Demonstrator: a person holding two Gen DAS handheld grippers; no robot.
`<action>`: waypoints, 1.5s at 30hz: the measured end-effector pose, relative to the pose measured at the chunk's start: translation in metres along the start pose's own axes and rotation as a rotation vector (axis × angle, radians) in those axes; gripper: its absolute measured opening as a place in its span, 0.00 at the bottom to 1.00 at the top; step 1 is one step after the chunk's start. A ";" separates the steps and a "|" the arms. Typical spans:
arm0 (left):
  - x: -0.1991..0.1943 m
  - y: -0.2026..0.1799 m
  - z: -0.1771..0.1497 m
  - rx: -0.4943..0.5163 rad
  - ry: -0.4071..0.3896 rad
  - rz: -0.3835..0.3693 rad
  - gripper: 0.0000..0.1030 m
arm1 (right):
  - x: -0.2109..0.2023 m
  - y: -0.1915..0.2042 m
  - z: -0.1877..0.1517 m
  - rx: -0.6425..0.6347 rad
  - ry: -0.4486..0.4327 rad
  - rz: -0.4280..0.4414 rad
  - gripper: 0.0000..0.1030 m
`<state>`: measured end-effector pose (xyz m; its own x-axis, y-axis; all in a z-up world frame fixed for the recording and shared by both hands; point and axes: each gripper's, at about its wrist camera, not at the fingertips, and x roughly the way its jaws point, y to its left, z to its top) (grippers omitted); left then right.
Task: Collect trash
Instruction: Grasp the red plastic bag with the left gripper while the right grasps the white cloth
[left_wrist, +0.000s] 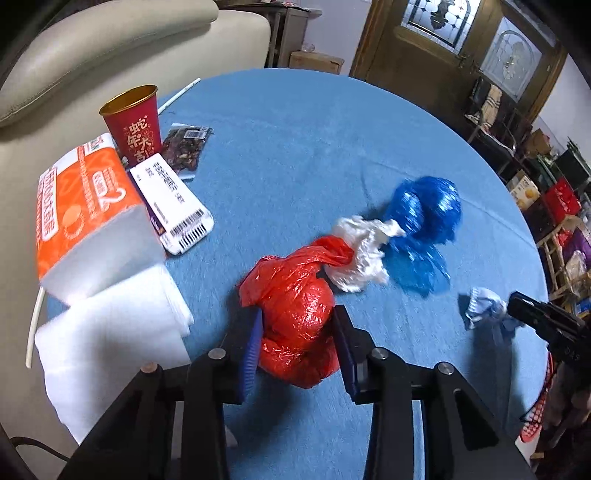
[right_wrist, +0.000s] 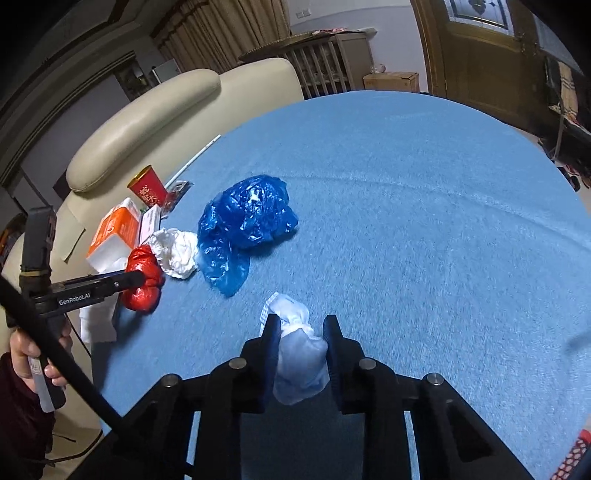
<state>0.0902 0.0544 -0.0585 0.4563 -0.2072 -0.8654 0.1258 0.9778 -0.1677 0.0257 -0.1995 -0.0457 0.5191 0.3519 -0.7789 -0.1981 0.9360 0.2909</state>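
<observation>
On the round tabletop (right_wrist: 406, 192), covered in blue cloth, the left gripper (left_wrist: 295, 332) pinches a crumpled red plastic bag (left_wrist: 295, 314) between its blue-padded fingers, the bag bulging out on both sides of the jaws. The right gripper (right_wrist: 300, 339) is pressed together on a pale, scrunched wad of white-blue wrapper (right_wrist: 299, 354), which sits near the tabletop's near edge. Between them lies a chain of loose trash: a crumpled white plastic bag (left_wrist: 360, 254) touching the red bag's twisted neck, and a blue plastic bag (left_wrist: 424, 218) just beside the white one, spreading toward the middle of the tabletop. Along the left edge stand a red paper cup with gold rim (left_wrist: 135, 122), an orange tissue pack (left_wrist: 85, 206) with loose white tissues (left_wrist: 110, 332) spilling from it, a white barcoded box (left_wrist: 173, 203) and a dark snack packet (left_wrist: 186, 147), all crowded together; a thin white straw (left_wrist: 179, 94) lies at the rim behind the cup. The far and right parts of the tabletop are open cloth right up to the curved edge. A cream sofa (right_wrist: 147, 110) sits just beside the left edge.
</observation>
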 end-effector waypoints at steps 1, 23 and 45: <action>-0.004 -0.002 -0.005 0.006 -0.001 -0.001 0.38 | -0.001 0.000 -0.001 -0.003 0.004 0.002 0.26; -0.015 -0.063 -0.060 0.171 0.106 -0.162 0.47 | 0.008 0.010 -0.028 -0.105 0.017 -0.101 0.38; -0.022 -0.068 -0.074 0.139 0.073 -0.149 0.44 | -0.048 0.026 -0.059 -0.029 -0.104 -0.060 0.28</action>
<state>0.0065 -0.0048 -0.0630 0.3588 -0.3415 -0.8687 0.3100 0.9214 -0.2342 -0.0534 -0.1925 -0.0341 0.6140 0.2947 -0.7323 -0.1873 0.9556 0.2275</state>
